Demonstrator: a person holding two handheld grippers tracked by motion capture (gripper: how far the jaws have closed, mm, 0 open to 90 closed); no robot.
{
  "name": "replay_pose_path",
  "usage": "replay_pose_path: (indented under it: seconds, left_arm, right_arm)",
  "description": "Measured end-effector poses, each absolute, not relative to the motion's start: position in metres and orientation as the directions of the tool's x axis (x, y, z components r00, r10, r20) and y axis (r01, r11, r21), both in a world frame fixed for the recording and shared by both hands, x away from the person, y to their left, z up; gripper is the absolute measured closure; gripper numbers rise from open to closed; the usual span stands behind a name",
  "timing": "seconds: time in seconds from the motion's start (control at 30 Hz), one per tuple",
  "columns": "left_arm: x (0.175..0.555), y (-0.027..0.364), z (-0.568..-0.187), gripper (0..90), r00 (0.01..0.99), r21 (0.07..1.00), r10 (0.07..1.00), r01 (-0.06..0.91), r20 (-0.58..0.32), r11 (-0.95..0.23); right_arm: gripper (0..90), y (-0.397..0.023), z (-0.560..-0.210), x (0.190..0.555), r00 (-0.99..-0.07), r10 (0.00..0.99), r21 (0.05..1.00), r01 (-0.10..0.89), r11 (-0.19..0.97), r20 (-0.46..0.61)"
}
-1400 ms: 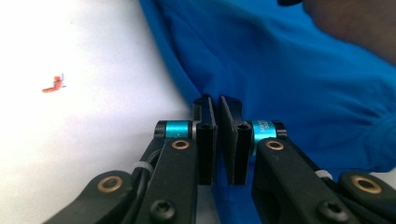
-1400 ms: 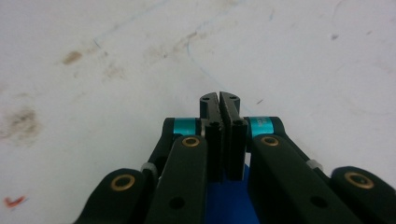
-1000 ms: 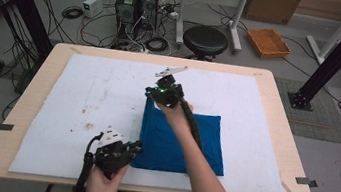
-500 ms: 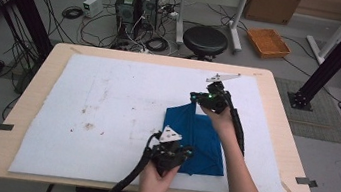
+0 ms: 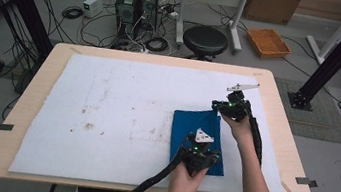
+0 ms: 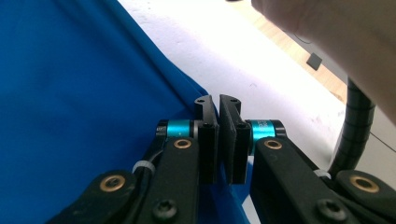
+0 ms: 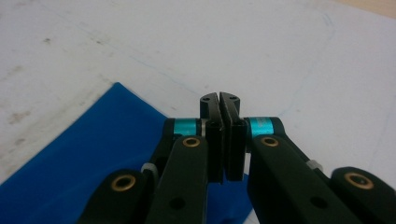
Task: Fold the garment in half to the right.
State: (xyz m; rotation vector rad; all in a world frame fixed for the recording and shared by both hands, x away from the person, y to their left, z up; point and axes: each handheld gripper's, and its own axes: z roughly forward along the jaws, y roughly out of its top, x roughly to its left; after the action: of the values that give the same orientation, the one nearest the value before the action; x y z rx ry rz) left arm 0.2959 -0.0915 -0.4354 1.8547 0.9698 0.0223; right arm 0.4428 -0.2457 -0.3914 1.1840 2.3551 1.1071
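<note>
A blue cloth lies folded into a narrow upright strip on the white mat, right of centre. My left gripper is at the strip's near right edge. Its jaws have just been opening and stand a slit apart. The cloth runs under them, and none shows between the pads. My right gripper sits at the strip's far right corner. Its jaws are pressed together, and the cloth runs in under them.
The wooden table's right edge is close beside both hands, with a strip of tape on it. The mat's left half is stained. My right forearm crosses just right of the left gripper. A stool stands beyond the table.
Both grippers have moved to the right and slightly down, carrying the cloth's left side over. The cloth is now a narrower strip.
</note>
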Motion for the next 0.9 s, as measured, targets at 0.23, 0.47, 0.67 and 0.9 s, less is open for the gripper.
replay_pose_path:
  seconds: [0.23,0.47,0.67,0.9]
  left_arm:
    - [0.293,-0.089,-0.434,50.3,0.741,0.804,0.543,0.564,-0.394,-0.186]
    - [0.284,-0.043,-0.407,45.6,0.776,0.878,0.573,0.439,-0.264,-0.191]
    - [0.28,0.019,-0.397,45.3,0.739,0.893,0.641,0.41,-0.207,-0.185]
    - [0.279,0.089,-0.398,43.7,0.656,0.893,0.735,0.419,-0.17,-0.167]
  right_arm:
    - [77.2,-0.259,-0.395,0.438,-0.568,0.821,0.74,0.576,0.347,0.057]
    - [68.8,-0.268,-0.39,0.414,-0.532,0.845,0.783,0.546,0.298,0.05]
    - [70.6,-0.269,-0.405,0.388,-0.53,0.838,0.77,0.587,0.25,0.132]
    - [71.2,-0.276,-0.425,0.357,-0.506,0.833,0.766,0.62,0.17,0.224]
